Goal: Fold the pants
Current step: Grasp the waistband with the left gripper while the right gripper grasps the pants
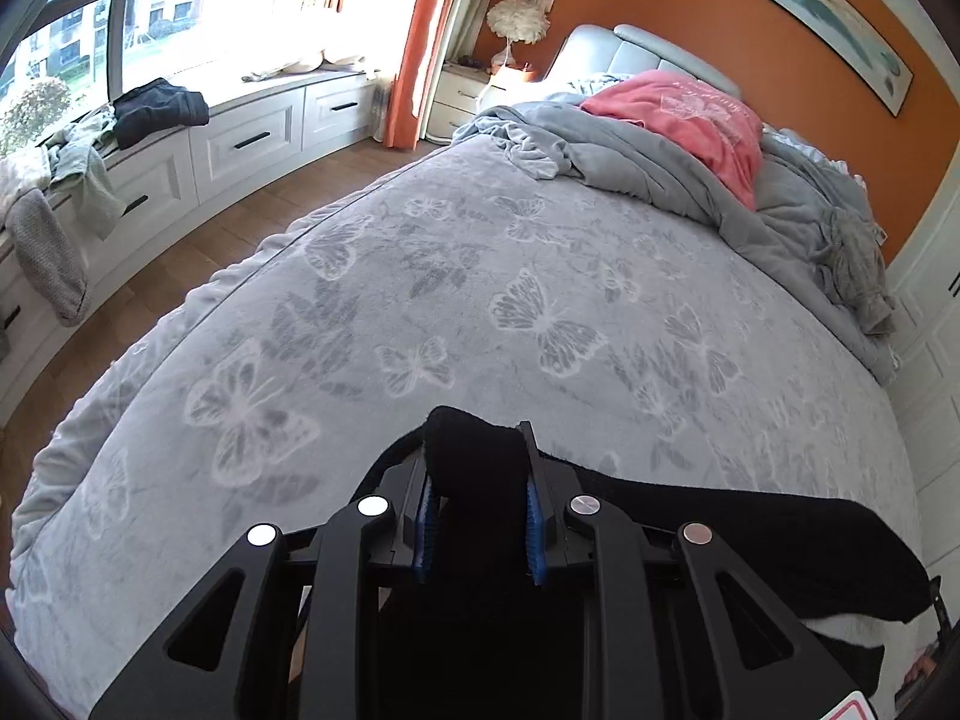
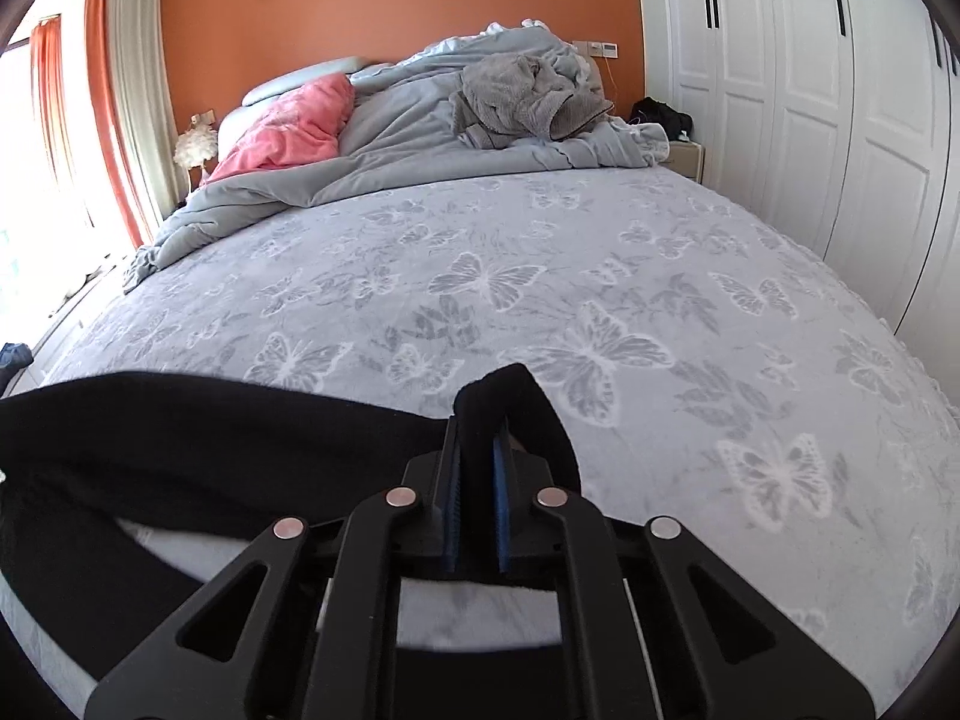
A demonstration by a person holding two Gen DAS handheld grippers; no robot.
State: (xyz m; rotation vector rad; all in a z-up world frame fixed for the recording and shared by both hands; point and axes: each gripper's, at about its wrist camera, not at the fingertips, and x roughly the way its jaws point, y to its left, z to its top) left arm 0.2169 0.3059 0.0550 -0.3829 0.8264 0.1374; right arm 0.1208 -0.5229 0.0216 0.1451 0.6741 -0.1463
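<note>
Black pants (image 1: pixel 750 540) hang stretched between the left gripper (image 1: pixel 478 516) and right gripper (image 2: pixel 477 474), each clamped on a bunched end, long axis sideways, above the bed (image 1: pixel 480 300).

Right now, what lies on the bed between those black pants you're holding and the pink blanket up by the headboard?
Mostly bare butterfly-print bedspread, then the rumpled grey duvet that the pink blanket rests on. Both views show it beyond the black pants.

Most of the black pants (image 1: pixel 750 540) hidden beneath both tools, their far ends beyond each frame's edge.
</note>
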